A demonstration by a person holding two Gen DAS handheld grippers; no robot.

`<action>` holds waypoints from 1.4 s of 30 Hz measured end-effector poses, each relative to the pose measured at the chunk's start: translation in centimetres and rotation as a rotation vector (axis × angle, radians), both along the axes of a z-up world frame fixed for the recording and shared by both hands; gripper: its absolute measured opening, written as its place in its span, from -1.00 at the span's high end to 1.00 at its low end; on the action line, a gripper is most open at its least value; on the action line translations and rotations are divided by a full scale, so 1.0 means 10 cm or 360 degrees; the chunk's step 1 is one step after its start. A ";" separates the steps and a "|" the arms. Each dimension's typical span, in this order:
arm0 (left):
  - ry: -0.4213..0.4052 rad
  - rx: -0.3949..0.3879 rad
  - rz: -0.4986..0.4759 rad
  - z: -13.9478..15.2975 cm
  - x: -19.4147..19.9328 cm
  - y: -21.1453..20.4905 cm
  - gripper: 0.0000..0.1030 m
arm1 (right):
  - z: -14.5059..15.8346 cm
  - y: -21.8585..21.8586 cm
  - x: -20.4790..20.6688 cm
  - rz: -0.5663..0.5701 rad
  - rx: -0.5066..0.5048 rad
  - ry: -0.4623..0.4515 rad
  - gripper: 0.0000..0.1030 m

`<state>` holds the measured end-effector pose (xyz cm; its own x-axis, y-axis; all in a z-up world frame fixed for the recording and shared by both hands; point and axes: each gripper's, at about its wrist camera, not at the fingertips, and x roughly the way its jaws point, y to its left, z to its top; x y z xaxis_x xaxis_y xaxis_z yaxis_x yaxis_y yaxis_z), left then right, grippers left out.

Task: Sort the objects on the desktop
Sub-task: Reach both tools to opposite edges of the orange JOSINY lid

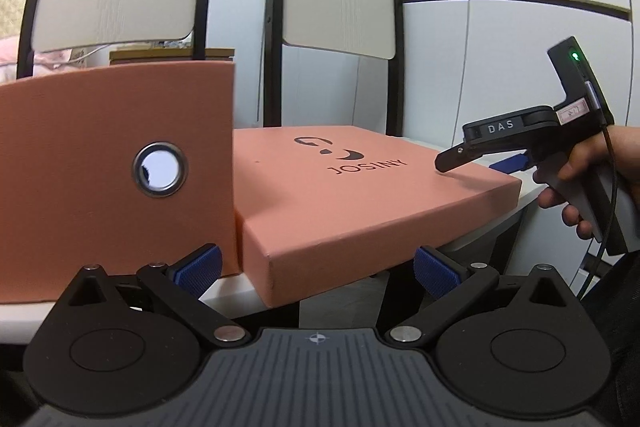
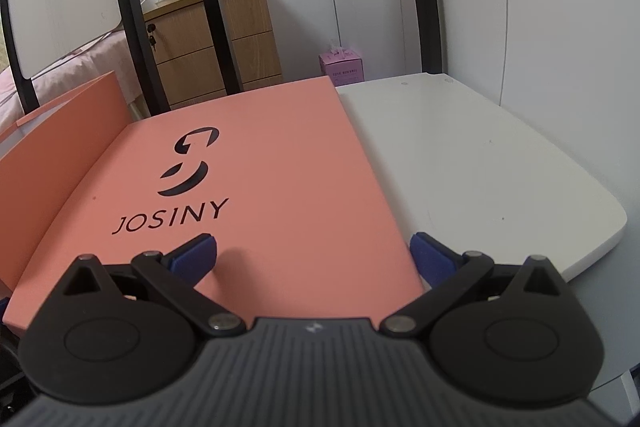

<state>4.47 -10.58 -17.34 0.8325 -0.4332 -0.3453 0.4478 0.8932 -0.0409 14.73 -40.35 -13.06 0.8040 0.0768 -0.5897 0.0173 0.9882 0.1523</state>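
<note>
Salmon JOSINY lid [image 2: 248, 187] flat on the white desk [image 2: 480, 163] beside the upright box [image 1: 112, 155], both grippers [image 1: 316, 267] [image 2: 312, 255] spread and empty; likely approach stage, needing an edge grasp.

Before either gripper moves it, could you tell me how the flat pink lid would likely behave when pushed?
The lid looks like stiff, smooth cardboard, so it would probably slide across the white table. Broad and shallow, it seems unlikely to tip. One corner overhangs the table edge, so it might drop off.

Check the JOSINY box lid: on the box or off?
Off, it seems. The lid lies flat, logo up, on the white table; the box base stands beside it. Both tools are open, holding nothing.
</note>
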 end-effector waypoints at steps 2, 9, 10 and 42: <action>-0.0002 0.0009 -0.0011 0.02 0.01 -0.04 -1.00 | 0.00 0.00 0.00 0.0005 -0.0006 0.0000 -1.00; -0.0026 0.0031 -0.0061 0.03 -0.01 -0.11 -1.00 | -0.01 0.01 -0.01 0.0023 -0.0031 0.0002 -1.00; -0.0028 0.0035 -0.0065 0.03 -0.01 -0.11 -1.00 | -0.01 0.02 0.00 0.0024 -0.0029 0.0004 -1.00; -0.0072 0.0070 -0.0062 0.36 -0.72 -0.39 -1.00 | 0.03 -0.40 -0.78 0.0273 0.0344 -0.0086 -1.00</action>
<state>-2.73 -14.53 -13.73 0.8305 -0.4509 -0.3272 0.4829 0.8755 0.0193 6.94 -44.38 -12.79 0.7983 0.3339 -0.5013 -0.1616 0.9205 0.3558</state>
